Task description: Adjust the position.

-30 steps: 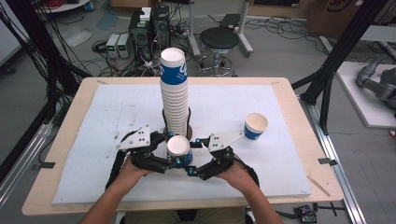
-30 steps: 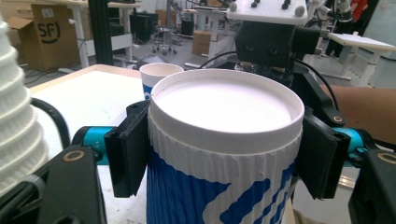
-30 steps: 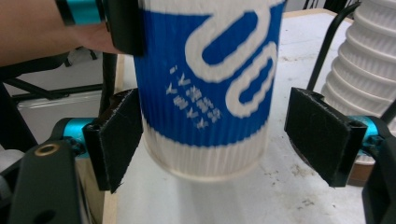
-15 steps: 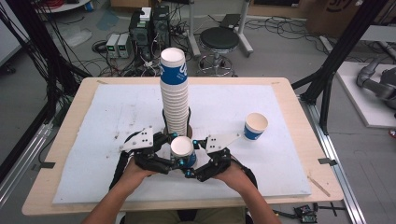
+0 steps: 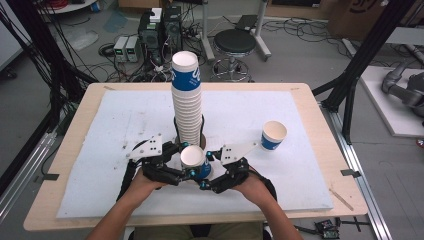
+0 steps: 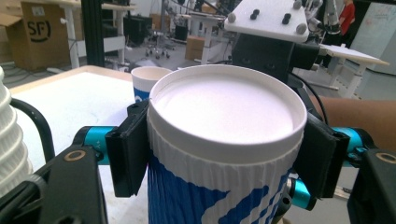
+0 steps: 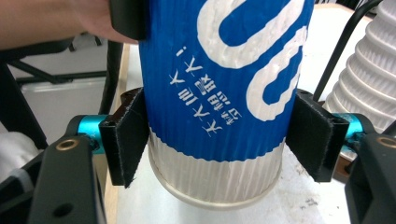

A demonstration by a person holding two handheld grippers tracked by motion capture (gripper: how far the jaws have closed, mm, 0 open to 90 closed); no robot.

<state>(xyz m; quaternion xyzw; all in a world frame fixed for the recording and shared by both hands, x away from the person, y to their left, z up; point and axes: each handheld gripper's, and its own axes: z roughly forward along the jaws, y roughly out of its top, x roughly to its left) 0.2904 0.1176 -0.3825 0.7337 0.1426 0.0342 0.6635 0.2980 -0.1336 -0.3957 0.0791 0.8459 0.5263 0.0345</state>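
Nothing has shifted: both hands stay put. Left gripper [image 6: 219, 154] clamps the ribbed blue-and-white paper cup [image 5: 193, 161] under its rim; right gripper [image 7: 217, 140] pinches its base, below Chinese lettering. At 12 o'clock, the cup stack [image 5: 187, 97]; at 2, a lone cup [image 5: 273, 135] on the white surface [image 5: 100, 135].

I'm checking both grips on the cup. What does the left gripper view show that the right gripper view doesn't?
Left gripper view alone: the held cup's open rim and white inside, the left gripper pads pressing just under that rim, and a second cup standing behind on the table.

Right gripper view alone: the cup's base, with the right gripper pressing low on it.

Both: the blue-and-white ribbed cup and the white cup stack at the edge.
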